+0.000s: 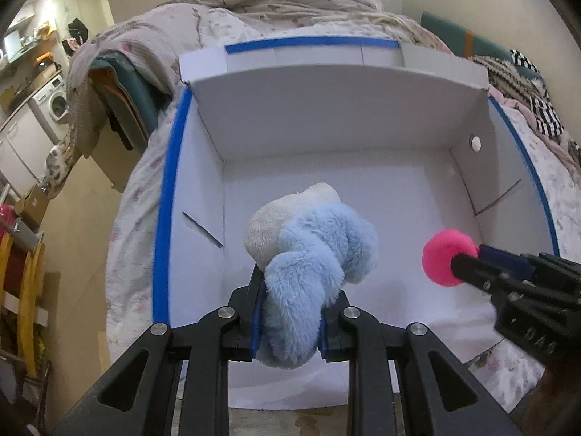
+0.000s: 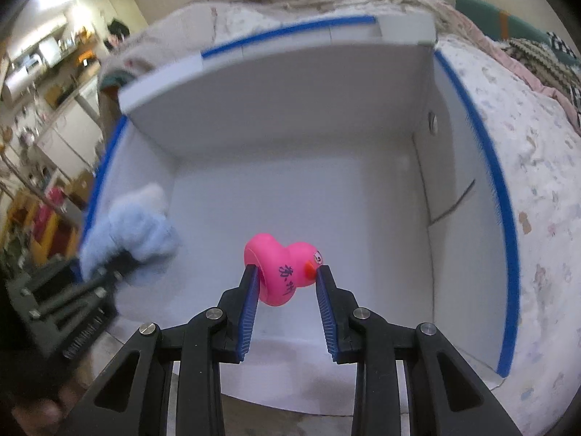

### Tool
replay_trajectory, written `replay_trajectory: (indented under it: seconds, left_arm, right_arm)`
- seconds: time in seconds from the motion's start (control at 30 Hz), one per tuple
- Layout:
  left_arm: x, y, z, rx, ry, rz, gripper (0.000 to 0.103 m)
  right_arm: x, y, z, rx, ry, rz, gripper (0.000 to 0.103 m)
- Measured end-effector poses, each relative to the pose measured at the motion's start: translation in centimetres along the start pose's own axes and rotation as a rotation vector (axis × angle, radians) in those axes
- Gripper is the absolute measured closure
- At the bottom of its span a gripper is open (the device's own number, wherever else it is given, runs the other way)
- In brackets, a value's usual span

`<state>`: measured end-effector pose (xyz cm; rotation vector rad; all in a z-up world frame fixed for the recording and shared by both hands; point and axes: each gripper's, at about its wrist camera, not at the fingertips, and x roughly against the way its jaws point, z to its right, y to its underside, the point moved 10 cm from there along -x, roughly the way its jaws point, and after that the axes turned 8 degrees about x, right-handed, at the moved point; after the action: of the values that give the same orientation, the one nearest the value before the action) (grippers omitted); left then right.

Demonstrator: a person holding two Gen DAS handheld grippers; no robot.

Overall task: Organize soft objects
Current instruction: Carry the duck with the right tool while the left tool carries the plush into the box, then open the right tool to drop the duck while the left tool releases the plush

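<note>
A fluffy blue and cream plush toy [image 1: 312, 254] is clamped between the blue pads of my left gripper [image 1: 290, 312], which is shut on it and hangs over the open white box [image 1: 326, 116]. My right gripper [image 2: 287, 276] is shut on a pink rubber duck [image 2: 279, 269] with an orange beak and dark writing on its side, held above the box's white floor [image 2: 290, 189]. In the left wrist view the duck [image 1: 445, 258] and the right gripper [image 1: 468, 265] show at the right. In the right wrist view the plush [image 2: 134, 229] and the left gripper [image 2: 120, 269] appear blurred at the left.
The box has blue tape along its rims [image 1: 165, 218] and an upright flap at the back. It rests on a bed with a pale flowered cover [image 2: 537, 189] and crumpled blankets [image 1: 290, 0]. A washing machine [image 1: 54, 103] and cluttered shelves stand at the far left.
</note>
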<state>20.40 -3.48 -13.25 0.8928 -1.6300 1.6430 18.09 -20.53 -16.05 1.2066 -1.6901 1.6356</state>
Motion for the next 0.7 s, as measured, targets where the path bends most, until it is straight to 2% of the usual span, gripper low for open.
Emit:
replay_trajectory:
  seconds: [0.2,0.7]
  left_arm:
    - [-1.5,0.8,-0.1,-0.002,-0.003,-0.04,0.082]
    - [-2.9,1.4,-0.3,-0.001,-0.03,-0.071,0.081]
  right_arm:
    - [-1.9,2.0,0.5,0.021,0.015,-0.093,0.07]
    - [-3.0,1.8,0.5,0.035,0.022,-0.125,0.07]
